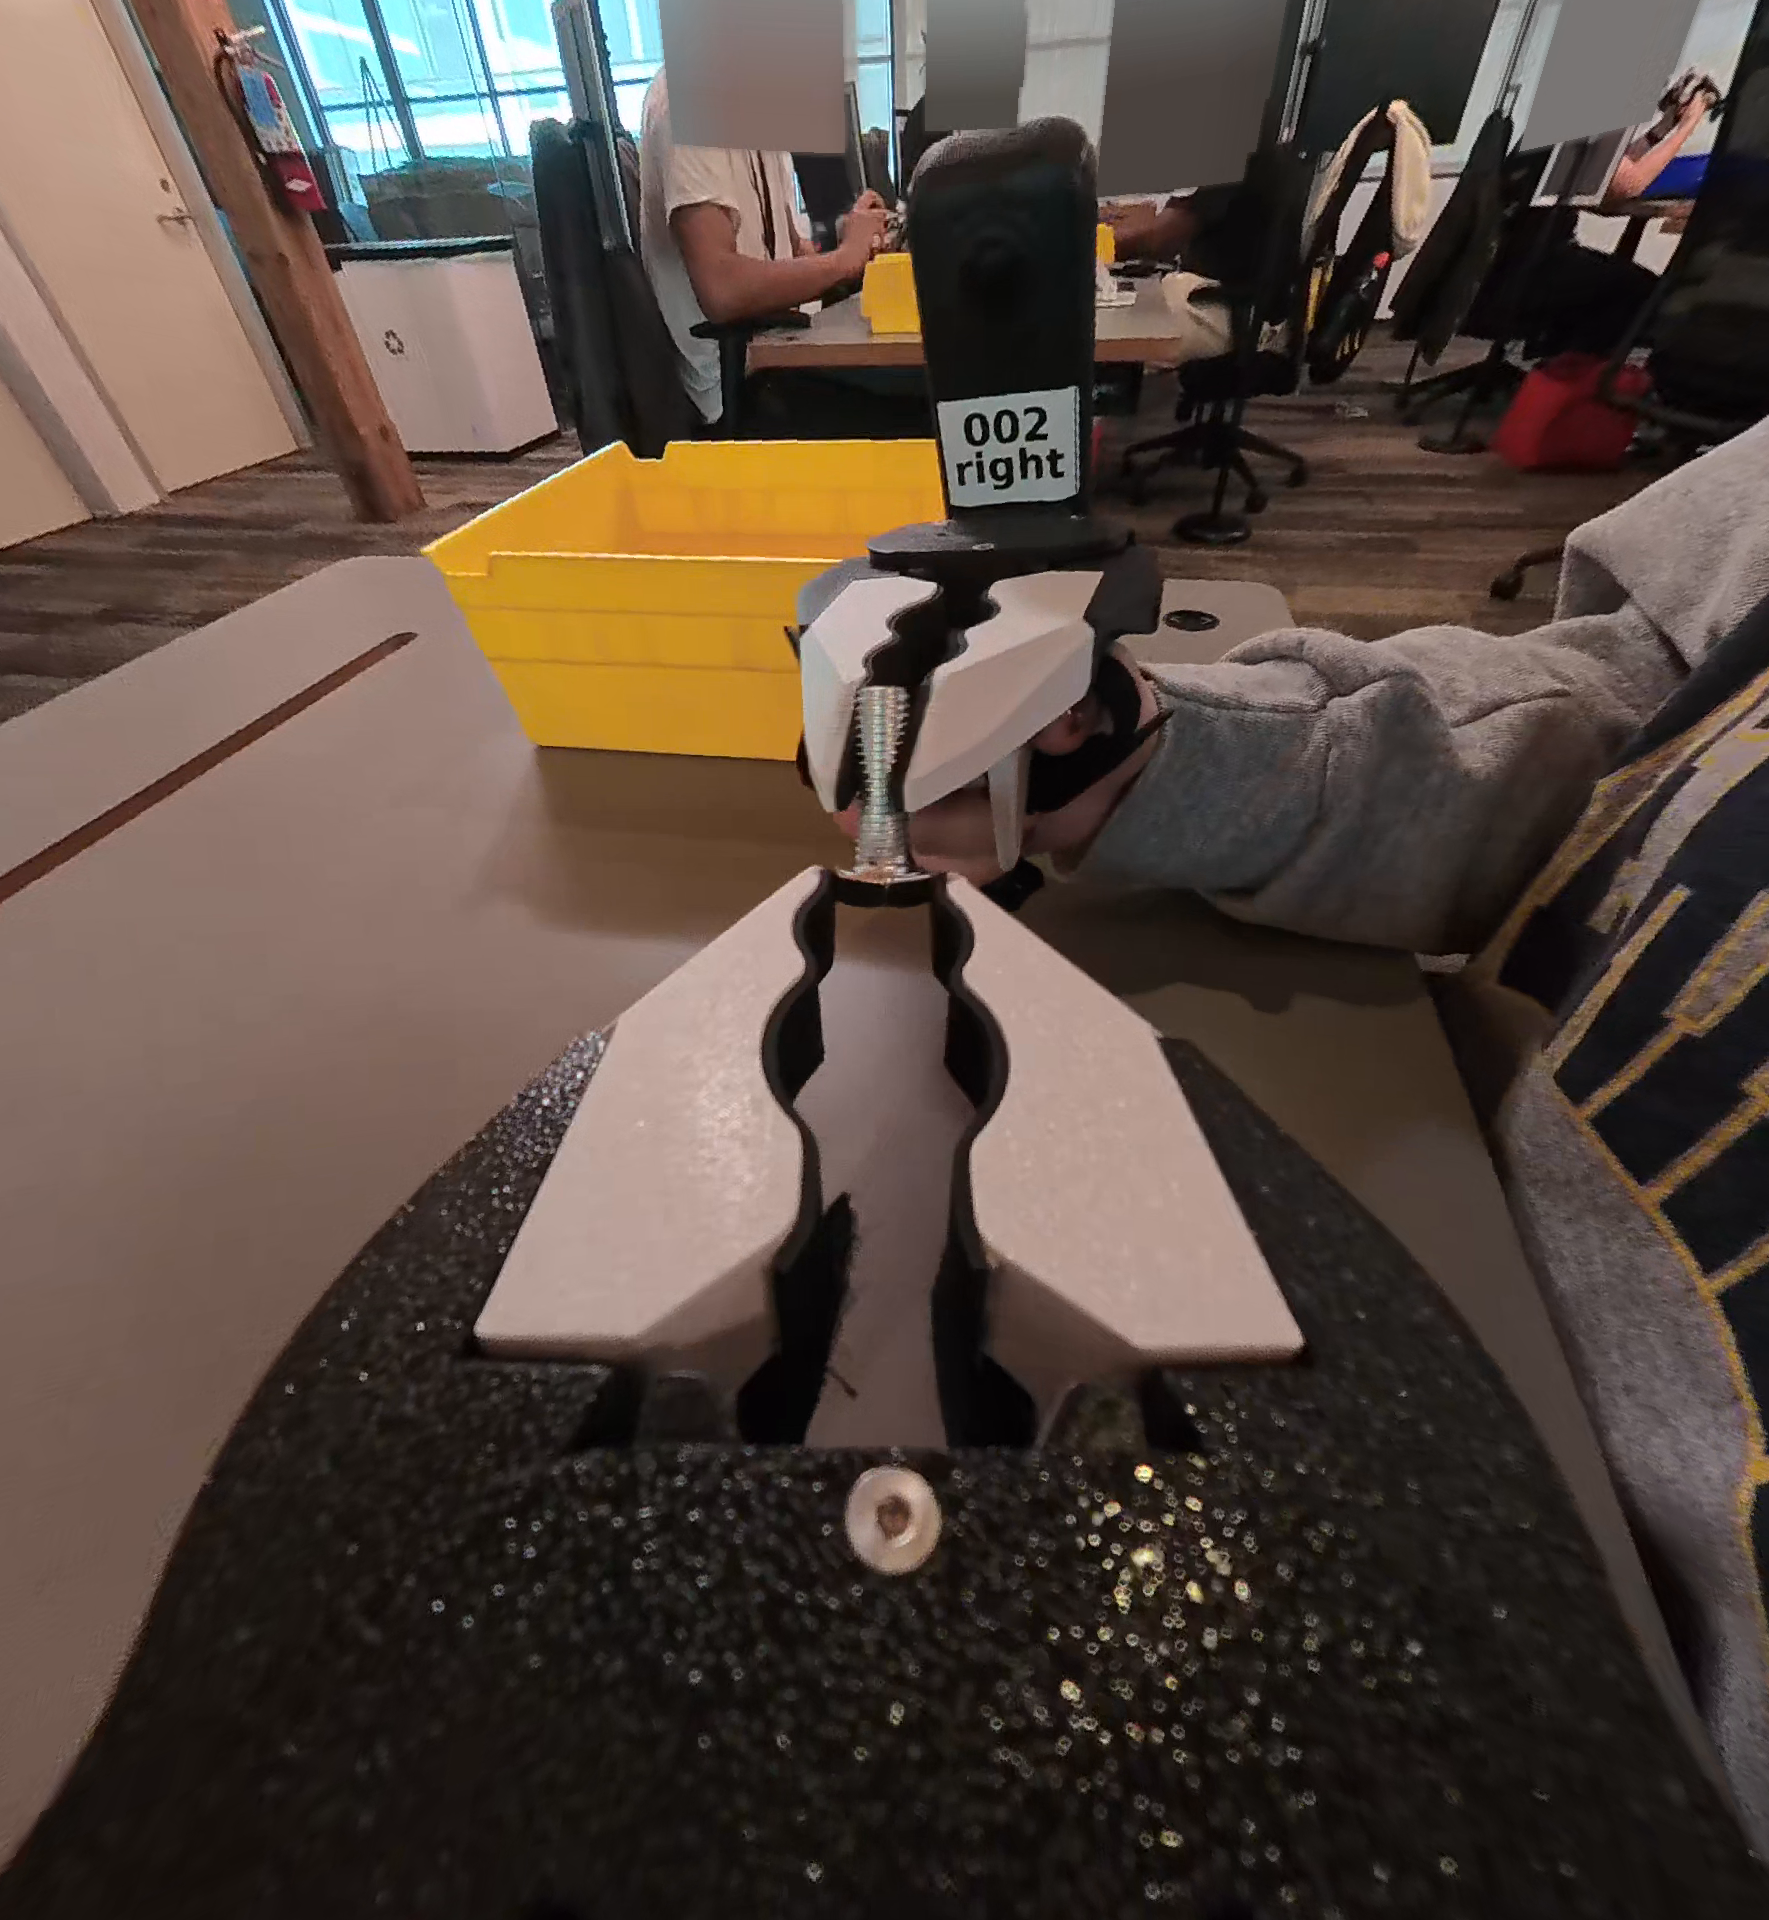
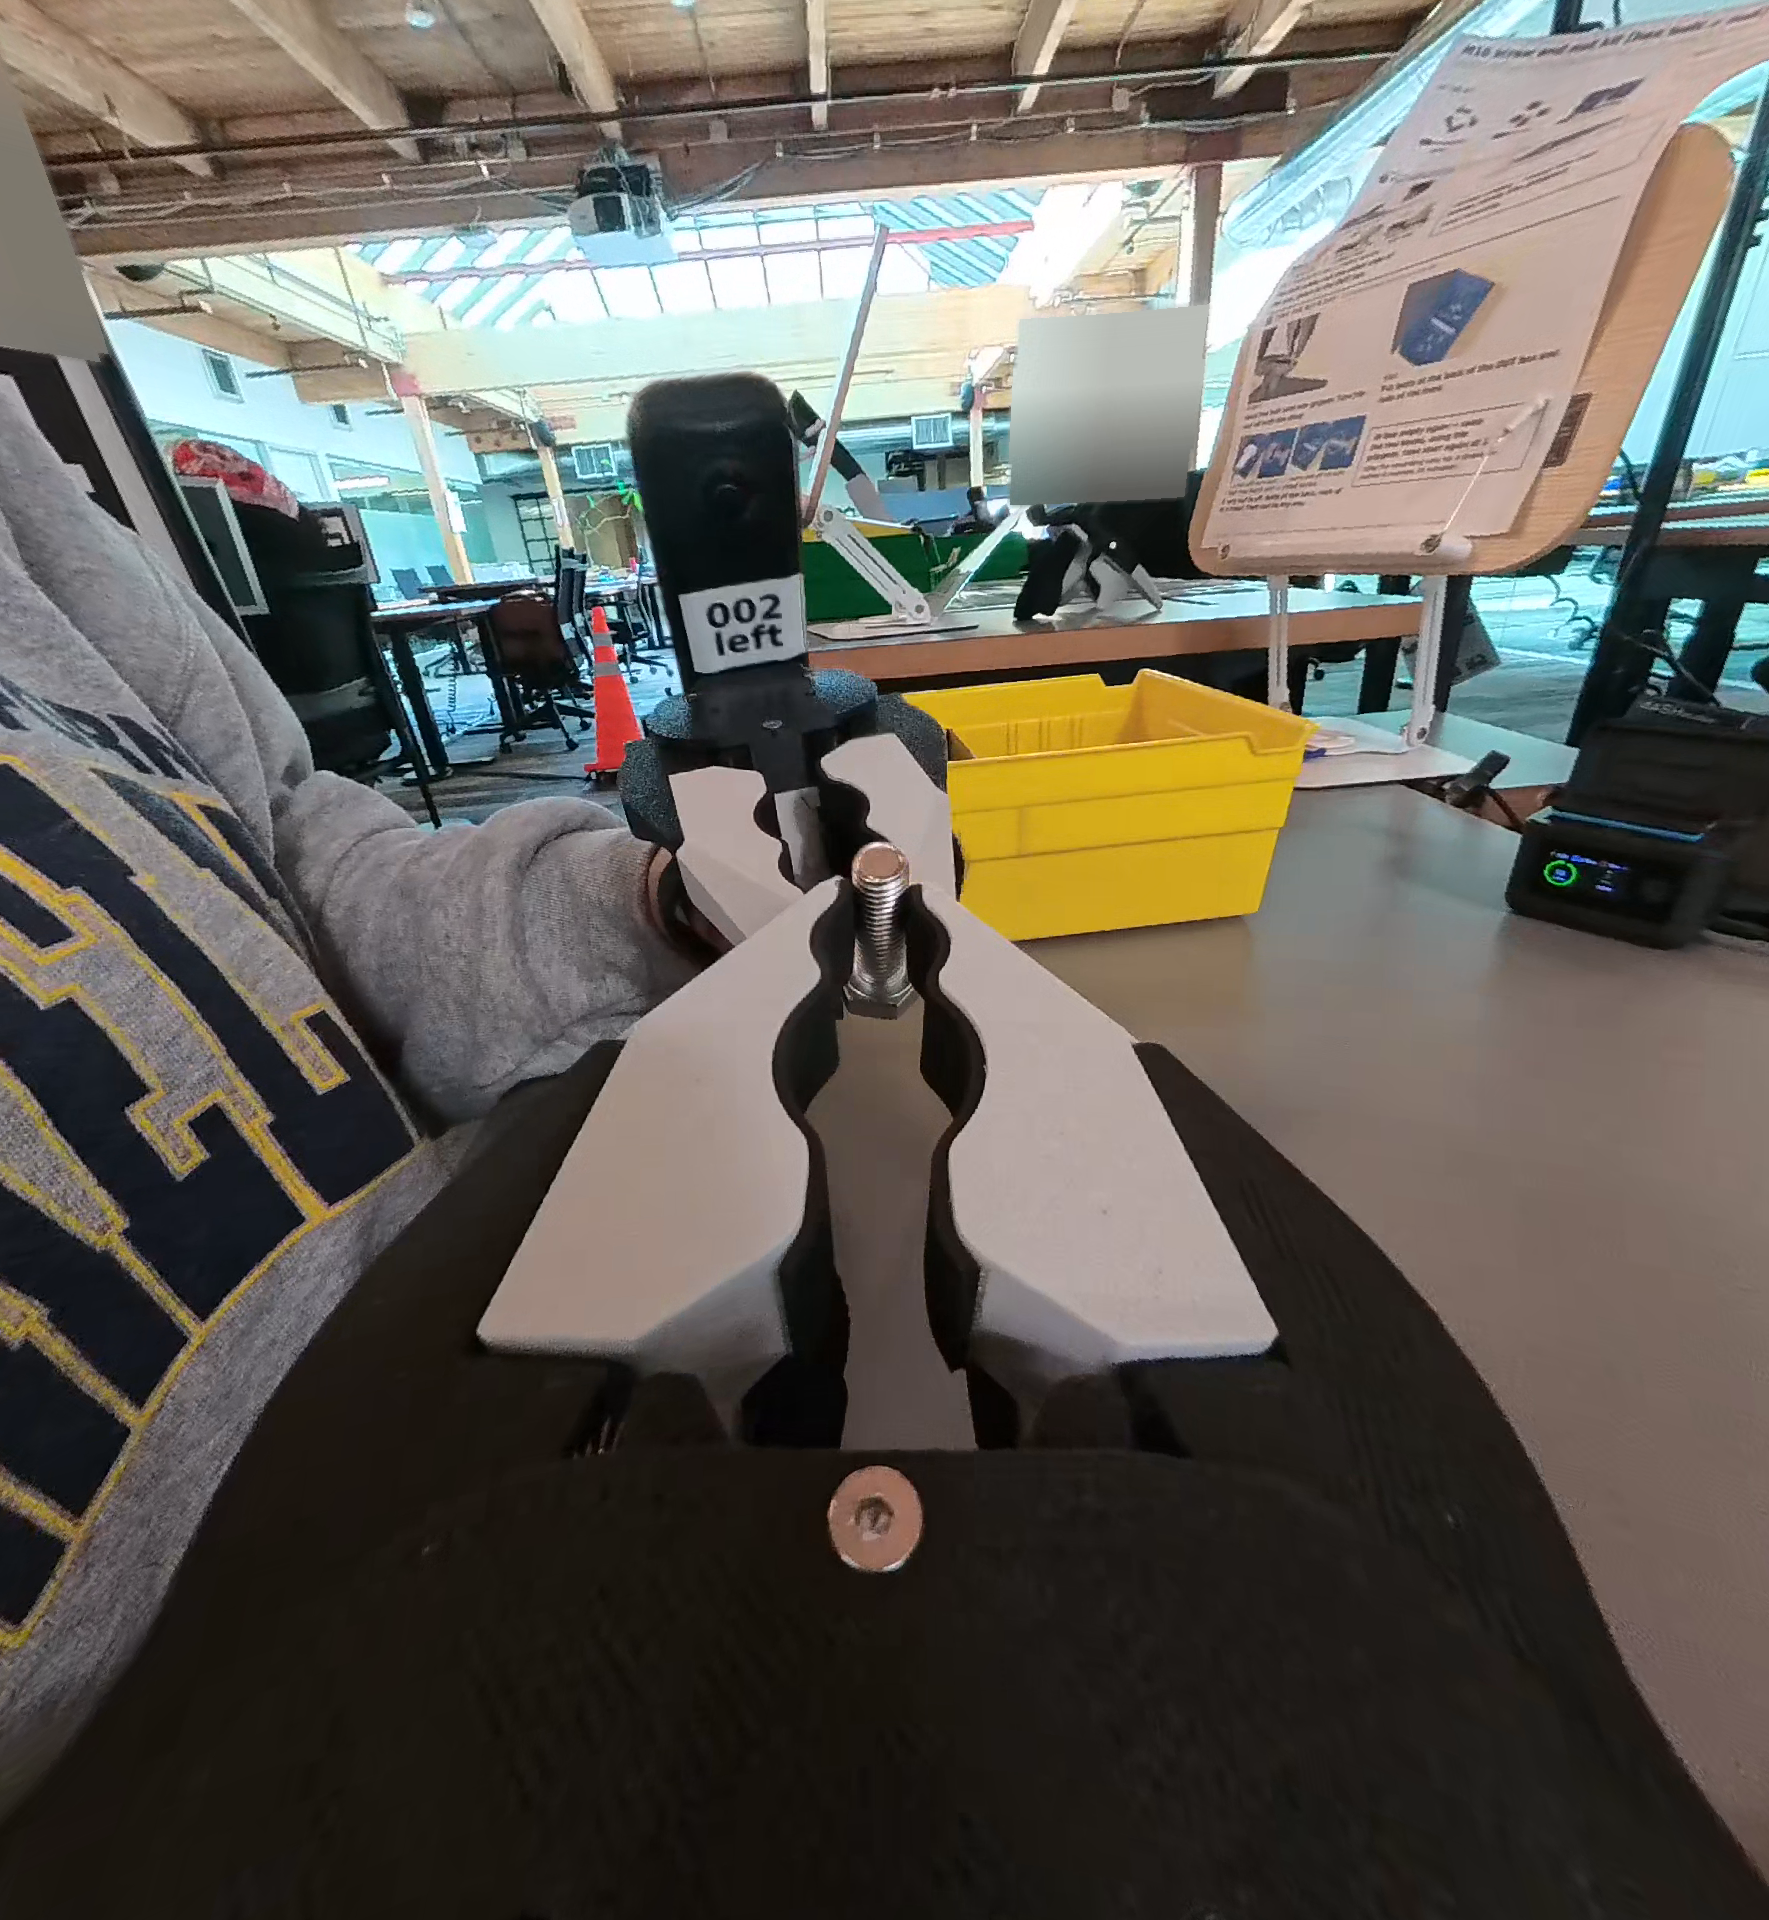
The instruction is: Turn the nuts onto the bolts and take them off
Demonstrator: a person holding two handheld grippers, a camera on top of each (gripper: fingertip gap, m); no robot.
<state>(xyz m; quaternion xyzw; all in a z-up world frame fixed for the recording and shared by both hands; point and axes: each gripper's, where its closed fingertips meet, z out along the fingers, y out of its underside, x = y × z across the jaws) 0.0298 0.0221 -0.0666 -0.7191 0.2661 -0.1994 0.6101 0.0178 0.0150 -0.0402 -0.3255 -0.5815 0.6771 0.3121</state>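
The bolt [image 2: 878, 930] is clamped upright in the right tongs [image 2: 878, 940], while a dark nut [image 1: 882, 888], pinched in the left tongs [image 1: 882, 894], is held at its lower, head end.

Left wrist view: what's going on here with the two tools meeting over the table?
A person holds a hand-held gripper in each hand above the table. The right hand-held gripper is clamped on a bolt. The left hand-held gripper pinches what looks like a nut right at the bolt's end. A yellow bin sits behind them.
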